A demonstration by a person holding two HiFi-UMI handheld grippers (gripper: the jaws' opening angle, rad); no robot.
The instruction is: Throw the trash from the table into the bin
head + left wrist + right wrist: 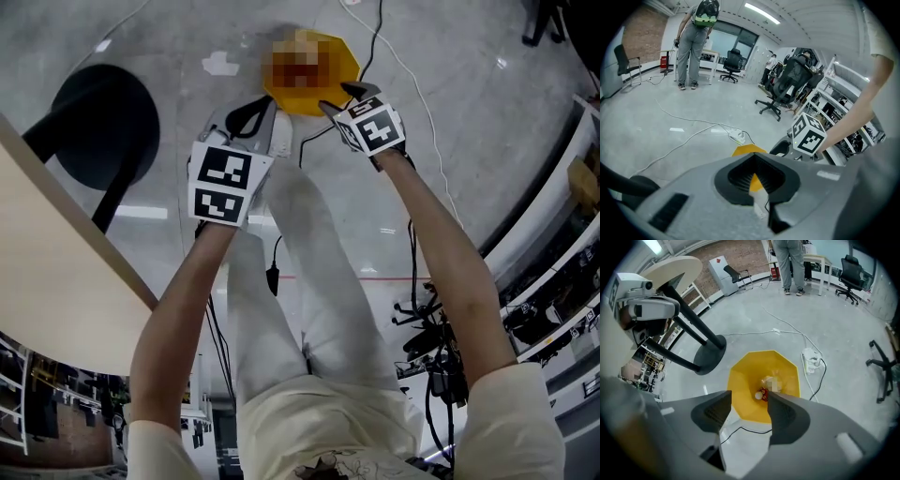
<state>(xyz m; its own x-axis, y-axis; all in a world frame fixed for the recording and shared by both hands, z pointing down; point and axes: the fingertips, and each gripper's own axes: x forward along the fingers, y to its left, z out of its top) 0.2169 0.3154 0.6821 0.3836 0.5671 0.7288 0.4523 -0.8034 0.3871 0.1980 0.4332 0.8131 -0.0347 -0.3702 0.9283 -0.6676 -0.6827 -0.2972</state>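
We find small trash pieces (761, 393) inside the yellow octagonal bin (745, 380); the black round table base (710, 355) lies left of it, the white power strip (811, 359) right.

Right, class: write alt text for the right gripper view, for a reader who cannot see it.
The right gripper, jaws open and empty, hangs over a yellow bin holding trash. The bin stands on grey floor near a black table base.

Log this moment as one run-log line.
right gripper: open, empty, above yellow bin | left gripper: shut, nothing seen held | trash: pieces lying in bin
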